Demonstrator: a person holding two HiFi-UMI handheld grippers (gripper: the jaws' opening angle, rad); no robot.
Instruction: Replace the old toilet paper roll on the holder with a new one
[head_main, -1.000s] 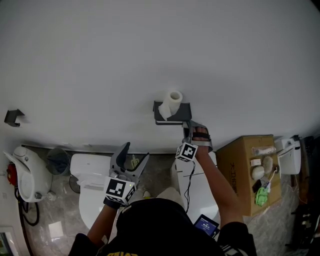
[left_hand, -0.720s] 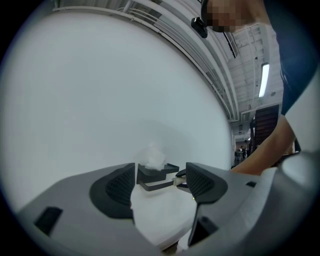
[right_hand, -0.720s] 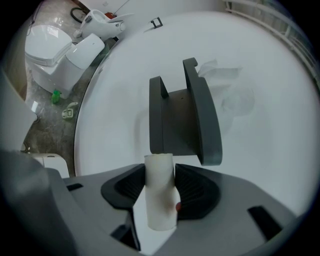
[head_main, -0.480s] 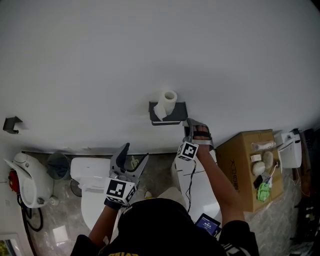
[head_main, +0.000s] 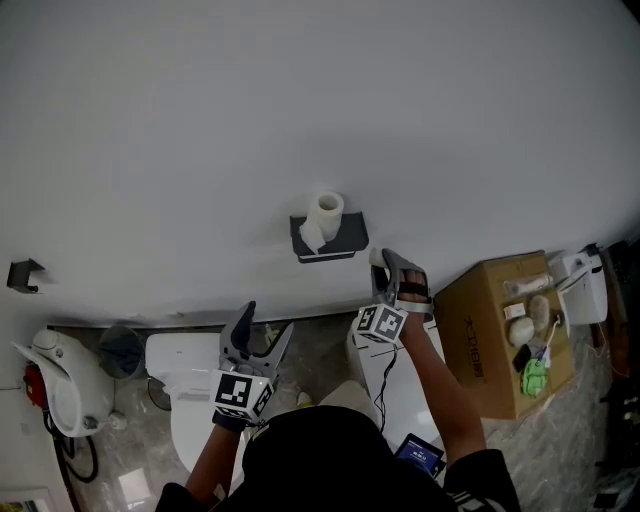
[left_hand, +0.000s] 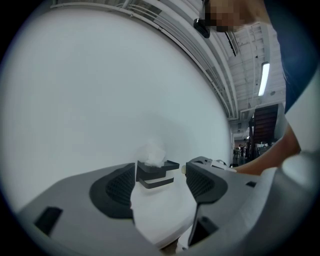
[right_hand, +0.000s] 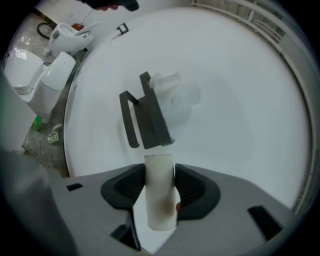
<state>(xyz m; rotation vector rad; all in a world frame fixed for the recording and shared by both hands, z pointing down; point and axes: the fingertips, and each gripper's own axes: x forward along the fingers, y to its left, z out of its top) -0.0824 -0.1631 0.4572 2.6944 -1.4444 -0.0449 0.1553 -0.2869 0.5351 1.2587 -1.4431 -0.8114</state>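
Observation:
A dark holder (head_main: 331, 238) hangs on the white wall, with a white paper roll (head_main: 325, 214) standing on its top shelf and a loose sheet hanging down. My right gripper (head_main: 386, 264) is just below and right of the holder, shut on a bare whitish cardboard tube (right_hand: 160, 197). In the right gripper view the holder (right_hand: 147, 117) and the roll (right_hand: 175, 92) appear tilted, close beyond the tube. My left gripper (head_main: 266, 325) hangs lower left, open and empty. In the left gripper view the holder (left_hand: 156, 175) shows between its jaws, far off.
A white toilet (head_main: 185, 385) stands below left, beside a grey bin (head_main: 120, 350) and a white appliance (head_main: 55, 375). A cardboard box (head_main: 495, 330) with small items on it is at the right. A black hook (head_main: 22, 273) sits on the wall at far left.
My right gripper has risen toward the holder with the tube and rolled somewhat. The left gripper has stayed about where it was, jaws unchanged.

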